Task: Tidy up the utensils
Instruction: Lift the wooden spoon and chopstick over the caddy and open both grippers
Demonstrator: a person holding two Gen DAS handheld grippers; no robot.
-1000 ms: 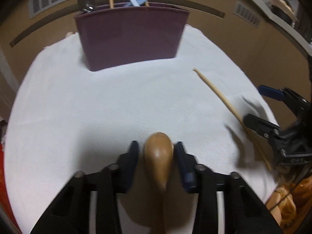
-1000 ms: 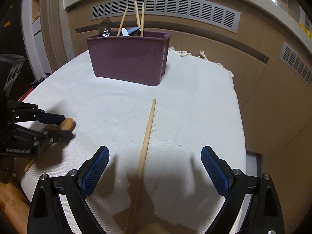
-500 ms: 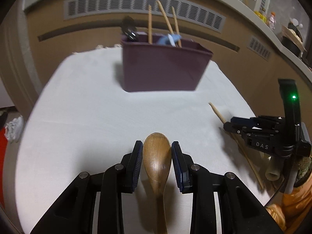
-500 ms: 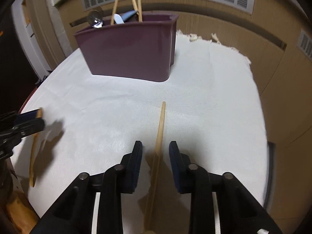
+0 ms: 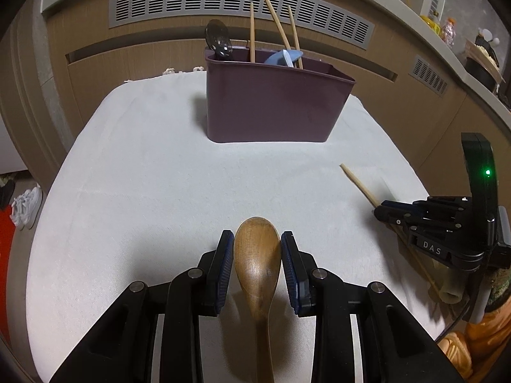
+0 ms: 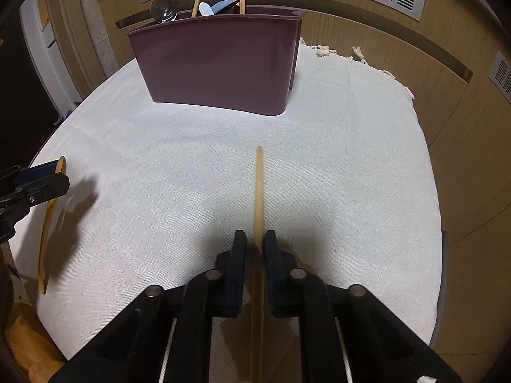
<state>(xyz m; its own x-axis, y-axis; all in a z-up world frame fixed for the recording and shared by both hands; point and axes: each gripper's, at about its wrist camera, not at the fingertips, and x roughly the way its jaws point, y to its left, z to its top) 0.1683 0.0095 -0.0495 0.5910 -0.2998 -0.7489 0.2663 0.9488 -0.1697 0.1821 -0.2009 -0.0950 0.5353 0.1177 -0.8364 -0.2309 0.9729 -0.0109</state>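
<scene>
On the left, the left gripper (image 5: pixel 257 249) pinches the bowl of a wooden spoon (image 5: pixel 257 255) between its blue pads, the handle running back under the fingers. The spoon is held over the white cloth (image 5: pixel 159 191), well short of the purple bin (image 5: pixel 271 105), which stands at the far side with 3 chopsticks (image 5: pixel 281 32), a metal spoon (image 5: pixel 218 40) and a pale blue utensil (image 5: pixel 284 59) already upright in it. On the right, the right gripper (image 6: pixel 255 242) is pressed together on a single chopstick (image 6: pixel 259 185), its tip pointing toward the bin.

Risks, as I judge them: the spoon's bowl is rounded and smooth, so it could slide out of the pads if tilted steeply over the bin. The chopstick is thin and gripped near 1 end, so it may pivot in the pads and catch the rim. With both grippers heading for the same bin, they could bump each other.

Compared with 1 second ago, the right gripper's jaws were spread wide on either side of the chopstick; they have just been closing and now clamp it. The left gripper's hold on the spoon looks the same, and it now sits higher, so more of the bin shows.
</scene>
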